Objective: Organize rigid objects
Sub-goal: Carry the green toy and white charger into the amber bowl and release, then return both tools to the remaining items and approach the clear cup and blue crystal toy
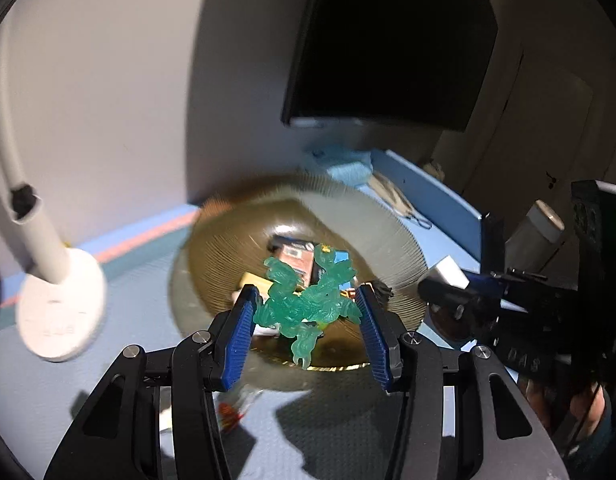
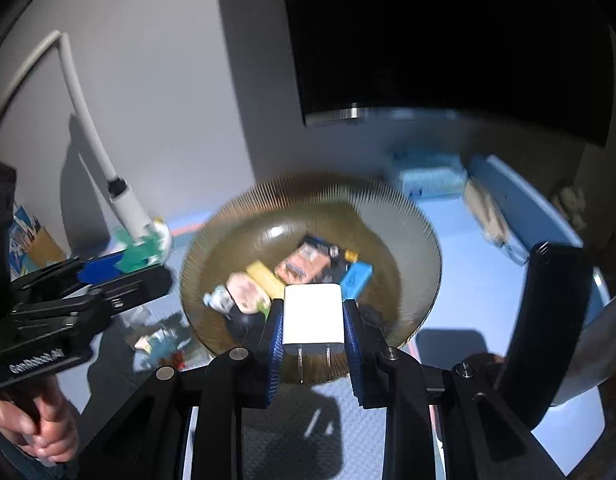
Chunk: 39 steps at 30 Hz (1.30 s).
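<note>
Blue tabletop (image 2: 468,240) (dim room) bears a ribbed bowl (image 2: 420,240).

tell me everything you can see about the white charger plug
The white charger plug is a smooth, glossy plastic block with rounded corners and two metal prongs pointing back toward the camera. The right hand-held gripper clamps its two sides between blue ribbed pads, holding it in the air in front of the amber ribbed bowl.
</note>
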Tool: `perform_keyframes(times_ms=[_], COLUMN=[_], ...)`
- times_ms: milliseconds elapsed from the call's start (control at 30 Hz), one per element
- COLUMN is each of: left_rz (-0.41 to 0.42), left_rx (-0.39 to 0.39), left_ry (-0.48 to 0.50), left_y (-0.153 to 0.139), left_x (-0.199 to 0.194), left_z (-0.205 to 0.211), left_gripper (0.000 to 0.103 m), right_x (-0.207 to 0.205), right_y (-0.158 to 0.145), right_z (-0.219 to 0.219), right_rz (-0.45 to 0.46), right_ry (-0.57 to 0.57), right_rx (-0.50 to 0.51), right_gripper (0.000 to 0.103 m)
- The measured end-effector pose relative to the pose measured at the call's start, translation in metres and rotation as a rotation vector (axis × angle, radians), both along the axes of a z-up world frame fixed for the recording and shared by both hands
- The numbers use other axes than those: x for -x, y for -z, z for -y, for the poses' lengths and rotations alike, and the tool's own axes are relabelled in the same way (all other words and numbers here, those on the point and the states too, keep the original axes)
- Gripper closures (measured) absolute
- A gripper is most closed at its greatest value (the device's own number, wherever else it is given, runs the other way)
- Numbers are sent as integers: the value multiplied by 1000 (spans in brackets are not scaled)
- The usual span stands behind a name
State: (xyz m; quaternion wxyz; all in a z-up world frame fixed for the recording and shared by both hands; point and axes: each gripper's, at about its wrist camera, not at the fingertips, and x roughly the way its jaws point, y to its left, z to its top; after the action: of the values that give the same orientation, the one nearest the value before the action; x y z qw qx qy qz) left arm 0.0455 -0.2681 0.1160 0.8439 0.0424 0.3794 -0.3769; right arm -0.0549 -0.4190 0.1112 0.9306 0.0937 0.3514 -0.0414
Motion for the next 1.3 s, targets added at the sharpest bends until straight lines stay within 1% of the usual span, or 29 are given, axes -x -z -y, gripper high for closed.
perform_keyframes(times_ms=[67,133,200,267,300,333,367,400,467,567,633,700,733,767,833,900,967,1033,1100,1200,1233,1300], left_rz=[-18,-31,-35,-27,-17,-8,5,30,39,19,0,-12,-21,-39,-67,-82,-88,-120,-153,-188,-190,-193], left_rx=[-19,-33,-42,-29,-27,-29,-20,16,43,87,110,113,112,111,112,92,63,34,20,16,10,-10], left_ry=[6,10,9,11,-2,-19,-36,-57,-90,-163,-227,-294,-315,-342,-378,-426,-461,-485,-500,-498,-497,-499], left_y=[13,22,25,22,18,15,10,2,-7,-12,-10,-6,-3,3,14,29,42,60,78,94,98,107], left_x=[-2,-4,-5,-8,-8,-8,-8,-5,-4,-2,2,9,12,15,21,28,31,34,37,41,43,41], left_z=[7,14,19,19,17,13,7,-6,-32,-74,-110,-145,-158,-174,-198,-222,-237,-251,-259,-260,-260,-258], left_gripper=[56,56,56,54,40,19,15,15,15,15,15,15,15,15,15,15,15,15,15,15,15,15], right_x=[-8,-13,-16,-21,-22,-22,-21,-16,-4,14,24,32,36,41,47,50,49,45,40,28,25,19], right_y=[12,22,29,30,29,27,24,20,12,7,5,2,0,-2,-5,-3,7,24,43,73,81,93], right_z=[0,-3,-3,0,3,7,10,15,22,20,9,-6,-14,-27,-50,-79,-106,-131,-147,-166,-169,-168], right_rz=[-40,-64,-74,-78,-73,-62,-51,-30,9,39,47,62,74,93,115,111,94,74,62,26,11,-9], right_ry=[-19,-29,-32,-32,-23,0,21,44,55,55,29,-9,-28,-61,-119,-181,-225,-274,-295,-285,-283,-284], right_rx=[-26,-28,-27,-44,-52,-51,-49,-58,-101,-134,-145,-162,-167,-170,-162,-136,-109,-114,-99,-36,-35,-66], right_gripper=[76,76,76,76,74,67,60,59,59,59,56,51,46,43,43,42,34,29,28,28,28,28])
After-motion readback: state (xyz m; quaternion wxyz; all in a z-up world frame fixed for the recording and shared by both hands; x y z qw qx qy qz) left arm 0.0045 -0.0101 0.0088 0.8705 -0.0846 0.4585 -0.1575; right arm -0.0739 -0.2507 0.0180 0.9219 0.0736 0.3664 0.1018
